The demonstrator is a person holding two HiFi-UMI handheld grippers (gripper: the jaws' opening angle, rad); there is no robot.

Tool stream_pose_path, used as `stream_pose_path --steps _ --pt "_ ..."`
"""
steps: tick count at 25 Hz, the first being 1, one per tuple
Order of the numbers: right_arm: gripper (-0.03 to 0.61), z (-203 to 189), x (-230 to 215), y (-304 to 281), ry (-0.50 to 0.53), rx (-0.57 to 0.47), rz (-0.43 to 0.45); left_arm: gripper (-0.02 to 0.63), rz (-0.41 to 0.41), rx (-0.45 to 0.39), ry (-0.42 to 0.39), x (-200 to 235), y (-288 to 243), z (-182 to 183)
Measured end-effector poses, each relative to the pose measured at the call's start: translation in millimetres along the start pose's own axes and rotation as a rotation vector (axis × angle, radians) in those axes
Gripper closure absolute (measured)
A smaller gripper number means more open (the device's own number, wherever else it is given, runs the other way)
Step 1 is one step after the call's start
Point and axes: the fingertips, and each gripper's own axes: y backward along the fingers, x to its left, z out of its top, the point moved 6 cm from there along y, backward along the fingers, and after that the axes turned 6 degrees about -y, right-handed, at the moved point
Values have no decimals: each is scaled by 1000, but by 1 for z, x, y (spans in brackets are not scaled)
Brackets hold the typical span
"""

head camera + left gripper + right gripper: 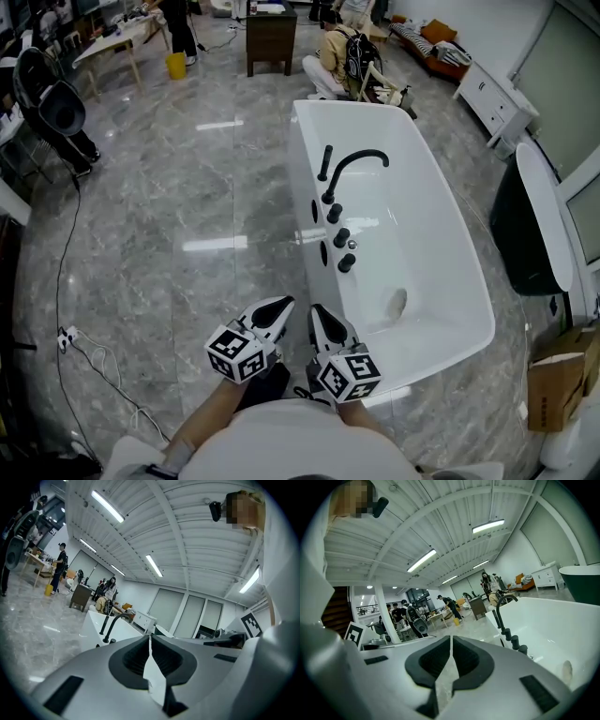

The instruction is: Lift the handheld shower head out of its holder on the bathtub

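Both closed, left tongs (280, 303), right tongs (318, 310), level, near bathtub (441, 225)

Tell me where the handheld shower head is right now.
Head view, centre: the shower head stands upright in its holder on the left rim of the bathtub, just left of the curved black faucet, beyond the row of knobs.

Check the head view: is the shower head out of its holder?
No, the shower head stands upright in place on the bathtub rim.
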Motion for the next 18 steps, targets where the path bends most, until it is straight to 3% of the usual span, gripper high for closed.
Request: stream_pose_path --steps 18 --pt "558 20 -19 -55 -4 -12 -11 594 -15 -11 2 51 -31 17"
